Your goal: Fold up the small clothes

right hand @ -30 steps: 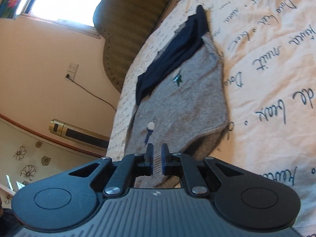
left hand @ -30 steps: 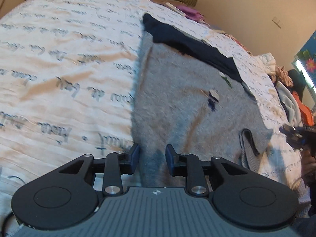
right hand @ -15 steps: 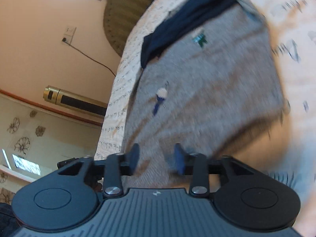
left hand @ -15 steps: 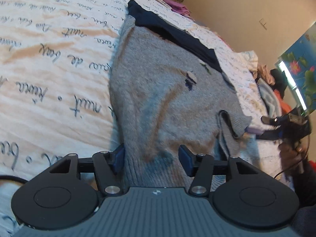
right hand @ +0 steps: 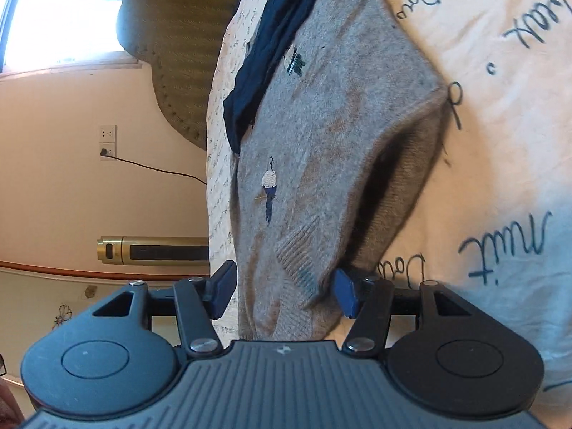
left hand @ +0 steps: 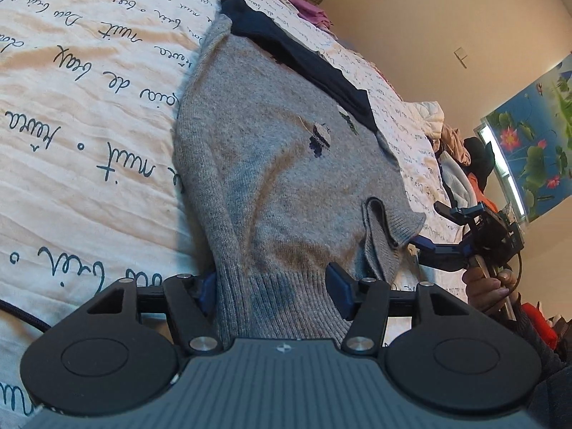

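A small grey knit sweater with an embroidered bird lies on a cream bedspread printed with script. A dark navy garment lies across its far end. My left gripper is open, its jaws either side of the ribbed hem at one near corner. My right gripper is open too, straddling the ribbed hem at the other corner. The sweater fills the right wrist view, with a lifted fold beside it. The right gripper also shows in the left wrist view, open at the hem corner.
A pile of loose clothes lies at the bed's far right. A padded headboard, a wall socket with a cord and a brass-coloured heater stand beyond the bed edge. A flower poster hangs on the wall.
Both grippers opened wide, from narrow or nearly shut a second ago, and moved forward so the sweater's hem corners now lie between their jaws.
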{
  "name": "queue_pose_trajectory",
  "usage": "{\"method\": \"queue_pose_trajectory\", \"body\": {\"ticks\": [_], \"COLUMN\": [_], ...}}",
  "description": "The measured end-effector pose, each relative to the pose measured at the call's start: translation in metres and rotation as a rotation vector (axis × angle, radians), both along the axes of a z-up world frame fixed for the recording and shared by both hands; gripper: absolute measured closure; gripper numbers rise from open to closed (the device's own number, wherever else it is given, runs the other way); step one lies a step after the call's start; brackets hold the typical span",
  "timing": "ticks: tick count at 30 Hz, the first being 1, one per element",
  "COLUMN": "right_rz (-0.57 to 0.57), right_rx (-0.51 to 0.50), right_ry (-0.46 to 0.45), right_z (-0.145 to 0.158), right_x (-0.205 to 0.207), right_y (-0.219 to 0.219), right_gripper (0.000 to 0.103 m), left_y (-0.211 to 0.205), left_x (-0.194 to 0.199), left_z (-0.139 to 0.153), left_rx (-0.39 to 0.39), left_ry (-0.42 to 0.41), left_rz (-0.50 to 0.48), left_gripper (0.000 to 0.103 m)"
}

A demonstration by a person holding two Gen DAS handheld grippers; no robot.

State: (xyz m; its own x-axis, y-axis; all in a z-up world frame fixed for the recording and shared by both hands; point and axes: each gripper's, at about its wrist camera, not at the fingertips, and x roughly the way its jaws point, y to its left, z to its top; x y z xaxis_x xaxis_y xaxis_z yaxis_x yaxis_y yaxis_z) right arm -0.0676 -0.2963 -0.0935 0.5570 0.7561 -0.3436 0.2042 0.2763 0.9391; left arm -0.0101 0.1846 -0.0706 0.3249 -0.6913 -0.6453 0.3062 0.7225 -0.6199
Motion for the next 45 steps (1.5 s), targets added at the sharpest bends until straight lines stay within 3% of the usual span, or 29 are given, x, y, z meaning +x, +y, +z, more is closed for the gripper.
{"method": "queue_pose_trajectory", "body": {"ticks": [10, 12, 13, 14, 16, 24, 25, 27, 29, 38, 40, 45], "right_rz": [0.101, 0.079, 0.07, 0.058, 0.044, 0.01, 0.004, 0.009, 0.011, -0.022, -0.041, -0.081], "right_rx": [-0.057, -0.059, -0.058, -0.058, -0.056, 0.021, 0.031, 0.032, -0.021, -0.05, -0.067, -0.087], "right_ry": [0.011, 0.008, 0.018, 0.024, 0.015, 0.045, 0.045, 0.023, -0.014, -0.176, -0.167, -0.08], "right_z": [-0.01, -0.013, -0.016, -0.019, -0.022, -0.028, -0.03, -0.03, -0.022, 0.028, 0.031, 0.017], "right_x": [0.02, 0.019, 0.018, 0.016, 0.01, -0.002, -0.001, 0.0, 0.0, -0.037, -0.054, -0.084], "right_y": [0.046, 0.045, 0.044, 0.041, 0.037, 0.021, 0.022, 0.025, 0.027, -0.01, -0.024, -0.046], "right_gripper": [0.048, 0.067, 0.084, 0.093, 0.097, 0.094, 0.094, 0.094, 0.097, 0.098, 0.098, 0.098], "left_y": [-0.006, -0.005, -0.004, -0.003, 0.0, -0.007, -0.008, -0.012, -0.01, 0.01, 0.015, 0.015], "left_x": [0.003, 0.004, 0.004, 0.004, 0.005, 0.006, 0.005, 0.006, 0.006, 0.0, 0.0, 0.0], "left_z": [-0.001, -0.003, -0.003, -0.004, -0.004, -0.003, -0.002, -0.004, -0.006, 0.003, 0.001, -0.004], "left_rx": [-0.013, -0.023, -0.029, -0.033, -0.034, -0.01, -0.001, 0.043, 0.053, 0.002, 0.004, 0.0], "left_ry": [0.015, 0.026, 0.031, 0.037, 0.044, 0.034, 0.03, 0.04, 0.052, 0.07, 0.082, 0.11], "left_rz": [0.011, 0.02, 0.023, 0.027, 0.033, 0.019, 0.024, 0.025, 0.036, 0.022, 0.03, 0.025], "left_gripper": [0.042, 0.042, 0.042, 0.043, 0.046, 0.047, 0.051, 0.082, 0.092, 0.093, 0.088, 0.088]}}
